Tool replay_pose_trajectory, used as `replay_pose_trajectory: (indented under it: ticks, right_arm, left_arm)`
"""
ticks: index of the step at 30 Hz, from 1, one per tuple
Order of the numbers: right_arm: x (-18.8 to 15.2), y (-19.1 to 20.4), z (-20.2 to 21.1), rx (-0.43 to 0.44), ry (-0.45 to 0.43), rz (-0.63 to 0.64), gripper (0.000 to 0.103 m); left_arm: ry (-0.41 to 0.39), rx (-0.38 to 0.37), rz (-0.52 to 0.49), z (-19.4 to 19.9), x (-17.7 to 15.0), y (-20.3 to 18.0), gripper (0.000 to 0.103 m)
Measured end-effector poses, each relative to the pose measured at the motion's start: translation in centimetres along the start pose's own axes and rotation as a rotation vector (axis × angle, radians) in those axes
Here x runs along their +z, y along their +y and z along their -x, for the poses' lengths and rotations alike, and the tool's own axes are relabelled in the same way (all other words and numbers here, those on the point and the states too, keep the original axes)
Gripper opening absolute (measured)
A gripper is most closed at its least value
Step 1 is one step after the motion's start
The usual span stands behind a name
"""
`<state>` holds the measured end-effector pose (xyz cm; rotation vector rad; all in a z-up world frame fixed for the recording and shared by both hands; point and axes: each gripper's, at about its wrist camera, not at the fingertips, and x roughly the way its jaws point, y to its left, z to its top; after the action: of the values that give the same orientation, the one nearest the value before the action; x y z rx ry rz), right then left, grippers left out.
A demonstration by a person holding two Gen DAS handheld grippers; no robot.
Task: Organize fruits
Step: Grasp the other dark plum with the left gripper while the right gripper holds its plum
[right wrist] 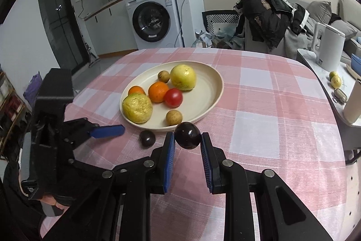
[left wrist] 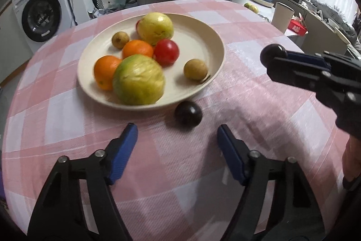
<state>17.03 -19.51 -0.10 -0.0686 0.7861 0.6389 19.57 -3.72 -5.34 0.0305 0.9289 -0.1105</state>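
Note:
A cream plate (left wrist: 203, 33) (right wrist: 209, 92) on the pink checked table holds two yellow-green fruits, two oranges (left wrist: 106, 73), a red tomato (left wrist: 166, 51) (right wrist: 173, 97) and two small brown fruits. A dark plum (left wrist: 188, 114) (right wrist: 147, 138) lies on the cloth just in front of the plate. My left gripper (left wrist: 177, 134) is open, just short of that plum; it also shows in the right wrist view (right wrist: 108, 130). My right gripper (right wrist: 187, 139) is shut on a second dark plum (right wrist: 187, 136) and holds it above the table near the plate's front rim; it shows in the left wrist view (left wrist: 273, 55).
A side counter at the right carries a white kettle (right wrist: 331, 49), a beige cup (left wrist: 282, 15), bowls and loose fruit (right wrist: 336, 80). A chair piled with dark clothes (right wrist: 268, 15) stands behind the table. A washing machine (right wrist: 155, 17) is at the back.

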Motion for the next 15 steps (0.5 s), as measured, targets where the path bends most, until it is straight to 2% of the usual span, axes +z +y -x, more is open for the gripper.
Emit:
replay_pose_trajectory:
  ticks: [3,4,7,10,15]
  right_arm:
    - [0.1,-0.4,0.1,0.0,-0.003,-0.013,0.024]
    - [0.1,-0.4,0.1,0.001,-0.003,-0.014,0.024]
    - [0.0,-0.1,0.1,0.005,-0.001,-0.003,0.024]
    - [-0.1,0.3,0.0,0.007,0.003,0.006,0.024]
    - [-0.3,0.6,-0.3,0.004,0.014,0.015,0.024]
  left_arm:
    - [-0.004,-0.003,0.008,-0.6,0.9,-0.6,0.056]
    - [-0.005,-0.007,0.006,-0.7,1.1,-0.8,0.048]
    - [-0.008,-0.006,0.003,-0.9,1.6,-1.4,0.04]
    - [-0.011,-0.035,-0.014,-1.0,1.7,-1.7,0.022]
    - [-0.007,-0.042,-0.014,-0.9,1.7,-1.6,0.021]
